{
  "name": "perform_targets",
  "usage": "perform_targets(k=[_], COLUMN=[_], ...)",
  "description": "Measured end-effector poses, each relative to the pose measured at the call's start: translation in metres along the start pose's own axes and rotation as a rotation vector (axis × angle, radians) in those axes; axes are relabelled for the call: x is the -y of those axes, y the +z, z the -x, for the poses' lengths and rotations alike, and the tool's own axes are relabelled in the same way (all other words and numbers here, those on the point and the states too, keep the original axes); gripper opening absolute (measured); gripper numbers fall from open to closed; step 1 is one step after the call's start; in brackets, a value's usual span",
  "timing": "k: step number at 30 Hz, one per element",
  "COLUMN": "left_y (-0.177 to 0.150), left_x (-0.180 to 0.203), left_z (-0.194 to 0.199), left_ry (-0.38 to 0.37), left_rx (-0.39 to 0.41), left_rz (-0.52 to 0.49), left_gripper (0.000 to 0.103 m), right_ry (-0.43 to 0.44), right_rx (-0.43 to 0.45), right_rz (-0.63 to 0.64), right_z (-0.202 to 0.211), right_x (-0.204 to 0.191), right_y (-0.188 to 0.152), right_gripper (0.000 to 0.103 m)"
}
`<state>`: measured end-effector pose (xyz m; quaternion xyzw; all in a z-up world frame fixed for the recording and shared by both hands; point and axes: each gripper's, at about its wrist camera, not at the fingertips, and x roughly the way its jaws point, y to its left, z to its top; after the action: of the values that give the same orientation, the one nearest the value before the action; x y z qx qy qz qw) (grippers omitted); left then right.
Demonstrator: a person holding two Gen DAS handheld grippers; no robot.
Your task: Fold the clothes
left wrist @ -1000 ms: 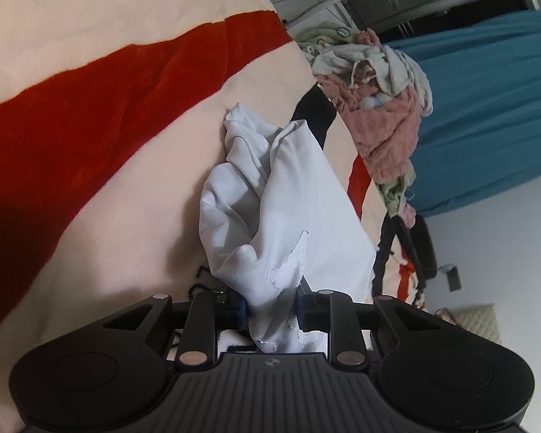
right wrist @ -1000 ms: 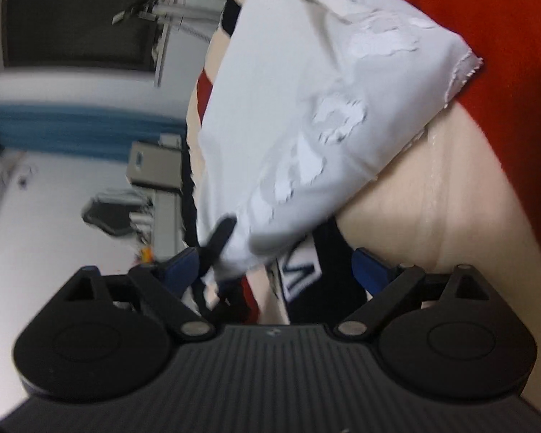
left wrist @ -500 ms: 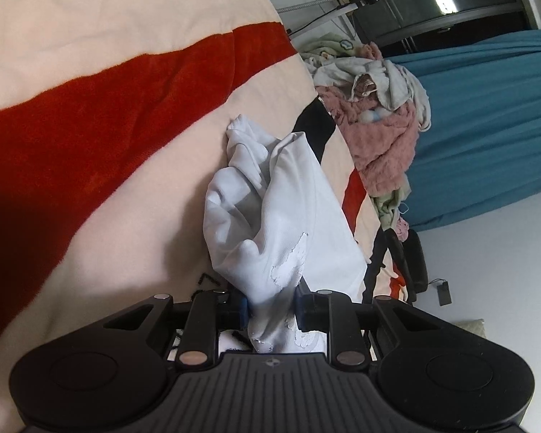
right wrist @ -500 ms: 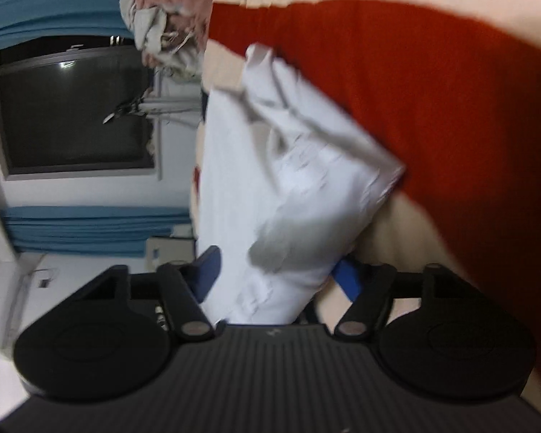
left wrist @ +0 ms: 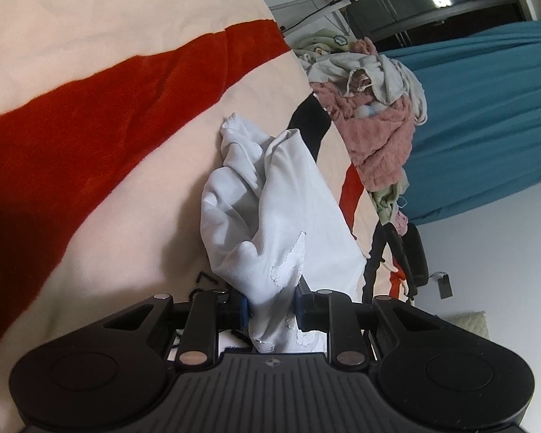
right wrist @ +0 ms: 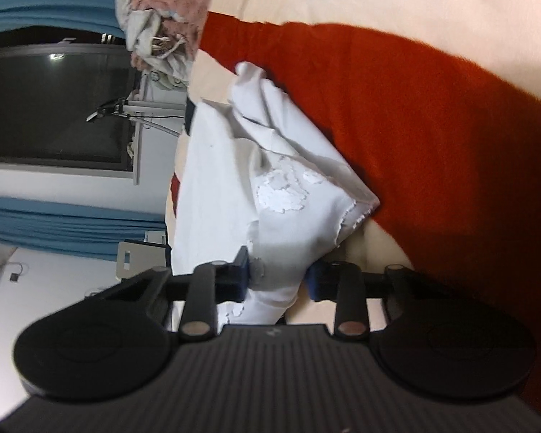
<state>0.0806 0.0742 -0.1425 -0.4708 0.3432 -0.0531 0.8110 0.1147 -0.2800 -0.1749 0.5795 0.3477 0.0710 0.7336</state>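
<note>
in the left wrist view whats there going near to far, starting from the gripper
left gripper → white garment pinched in its fingers → striped blanket → pile of clothes → teal curtain

Striped blanket (left wrist: 90, 115) under white garment (left wrist: 288, 209)

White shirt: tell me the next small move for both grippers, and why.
Probably draw the two grippers apart to stretch the edge flat. The left gripper and right gripper each pinch the white shirt, which bunches in crumpled folds between them over the striped blanket, so there is no straight line to fold along yet.
</note>
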Motion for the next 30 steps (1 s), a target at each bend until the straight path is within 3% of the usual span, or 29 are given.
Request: perform_targets(k=[11, 18, 24, 30], left_y=[0.008, 0.01, 0.004, 0.0], left_x=[0.038, 0.09, 0.17, 0.247], left_z=[0.01, 0.008, -0.031, -0.114], left_ry=[-0.045, -0.099, -0.045, -0.022], left_rx=[-0.017, -0.098, -0.169, -0.252], left_rz=[-0.032, -0.014, -0.079, -0.203], left_gripper=[0.024, 0.024, 0.025, 0.025], right_ry=[0.122, 0.162, 0.125, 0.101], right_rx=[0.113, 0.184, 0.289, 0.351], right_rz=[0.076, 0.075, 0.077, -0.044], right_z=[0.034, 0.073, 0.104, 0.111], right_x=[-0.024, -0.048, -0.073, -0.064], right_y=[0.004, 0.024, 0.062, 0.126], right_gripper=[0.021, 0.02, 0.02, 0.02])
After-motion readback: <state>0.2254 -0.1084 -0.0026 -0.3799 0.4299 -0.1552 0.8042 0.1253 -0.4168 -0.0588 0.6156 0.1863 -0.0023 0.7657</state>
